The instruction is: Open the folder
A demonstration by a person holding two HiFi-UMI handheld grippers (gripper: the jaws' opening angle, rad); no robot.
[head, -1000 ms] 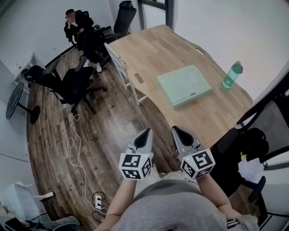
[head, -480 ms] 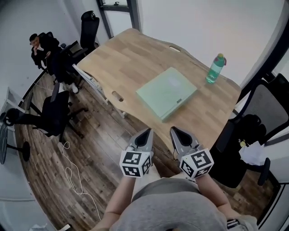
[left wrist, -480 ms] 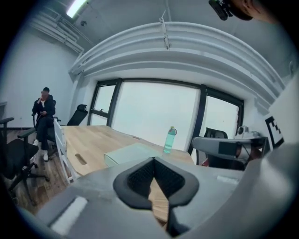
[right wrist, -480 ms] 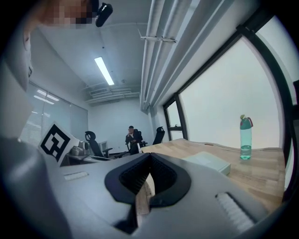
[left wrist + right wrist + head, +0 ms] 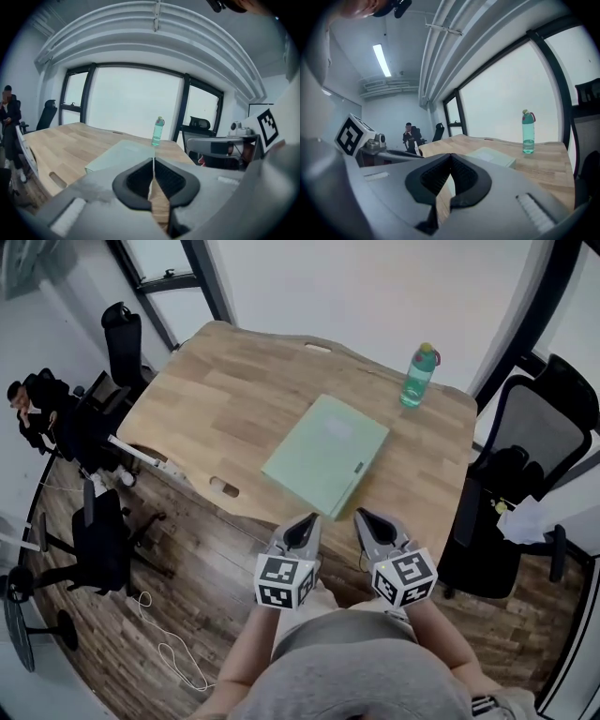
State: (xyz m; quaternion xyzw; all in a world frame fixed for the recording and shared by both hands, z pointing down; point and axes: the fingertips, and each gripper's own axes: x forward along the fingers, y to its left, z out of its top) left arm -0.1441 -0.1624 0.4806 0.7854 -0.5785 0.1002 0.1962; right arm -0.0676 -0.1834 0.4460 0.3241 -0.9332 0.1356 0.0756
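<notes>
A pale green folder [image 5: 325, 454] lies flat and closed on the wooden table [image 5: 216, 395], near its front edge. Both grippers hover side by side just short of that edge, over the floor and apart from the folder. My left gripper [image 5: 302, 523] is shut with nothing between its pads. My right gripper [image 5: 367, 518] is also shut and empty. The left gripper view shows the folder [image 5: 119, 152] ahead beyond the closed jaw tips [image 5: 153, 159]. In the right gripper view the folder [image 5: 492, 156] lies ahead, right of the closed tips [image 5: 451, 155].
A green water bottle [image 5: 418, 374] stands at the table's far right. A black office chair [image 5: 525, 442] stands right of the table, with more chairs [image 5: 98, 540] at the left. A person [image 5: 33, 409] sits at far left. A cable [image 5: 173, 648] trails on the wood floor.
The table and folder have swung from the upper right toward the middle of the head view and come nearer. Both grippers have moved up to the table's front edge, still shut.
</notes>
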